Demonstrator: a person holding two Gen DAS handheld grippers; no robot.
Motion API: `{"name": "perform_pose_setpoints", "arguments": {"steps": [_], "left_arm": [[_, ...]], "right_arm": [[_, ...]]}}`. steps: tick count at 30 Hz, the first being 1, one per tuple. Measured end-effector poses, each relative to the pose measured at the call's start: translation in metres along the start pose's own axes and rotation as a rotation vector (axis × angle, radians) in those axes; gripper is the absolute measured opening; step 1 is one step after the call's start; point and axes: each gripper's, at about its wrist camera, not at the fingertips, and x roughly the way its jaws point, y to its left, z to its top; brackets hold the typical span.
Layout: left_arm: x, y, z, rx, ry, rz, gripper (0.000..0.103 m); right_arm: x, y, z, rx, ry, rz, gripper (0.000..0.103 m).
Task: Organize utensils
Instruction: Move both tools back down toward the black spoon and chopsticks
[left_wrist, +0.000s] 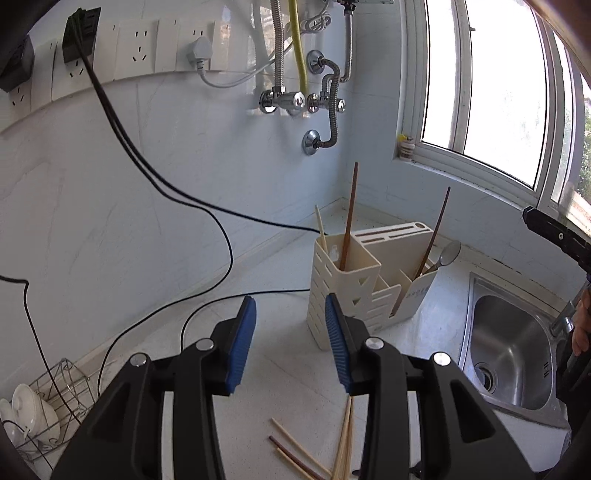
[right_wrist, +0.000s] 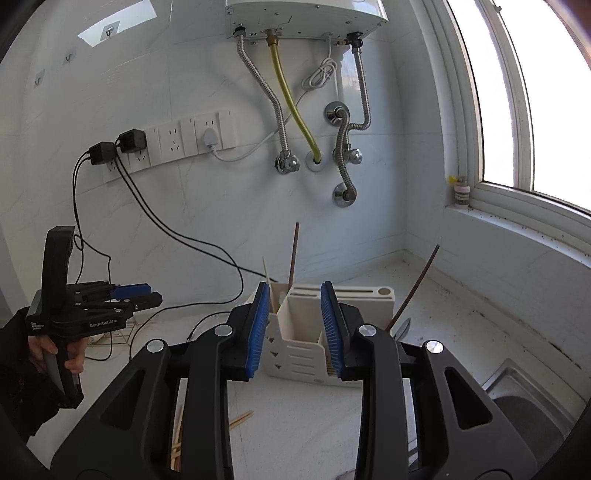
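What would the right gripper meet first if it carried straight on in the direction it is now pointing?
Most likely the cream utensil holder, which sits framed between the open right gripper fingers on the counter. Nothing shows in the gap before it, though the fisheye view makes depth unclear.

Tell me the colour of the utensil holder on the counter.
Cream, off-white plastic: the utensil holder shows best in the left wrist view.

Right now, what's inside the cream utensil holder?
In the utensil holder: a dark chopstick and a pale chopstick in the tall left compartment; another dark chopstick and a spoon on the right. Its walls hide their lower ends and the middle compartments' contents.
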Motion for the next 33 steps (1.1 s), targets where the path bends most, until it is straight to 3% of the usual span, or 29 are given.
{"name": "perform_pose_setpoints", "arguments": {"steps": [12,19,23,33], "left_arm": [[-0.004,-0.001,-0.127,0.061,0.214,-0.116,0.038],[-0.004,0.016,-0.187,0.022,0.312,-0.177,0.038],[-0.007,0.019,-0.212,0.015,0.343,-0.238,0.038],[-0.004,0.025,-0.238,-0.014,0.379,-0.261,0.037]], "right_arm": [[0.011,0.034,-0.126,-0.07,0.305,0.061,0.028],[0.02,0.047,-0.174,-0.04,0.447,0.117,0.034],[0.029,0.059,-0.195,-0.067,0.511,0.148,0.038],[0.036,0.072,-0.228,-0.146,0.601,0.138,0.039]]}}
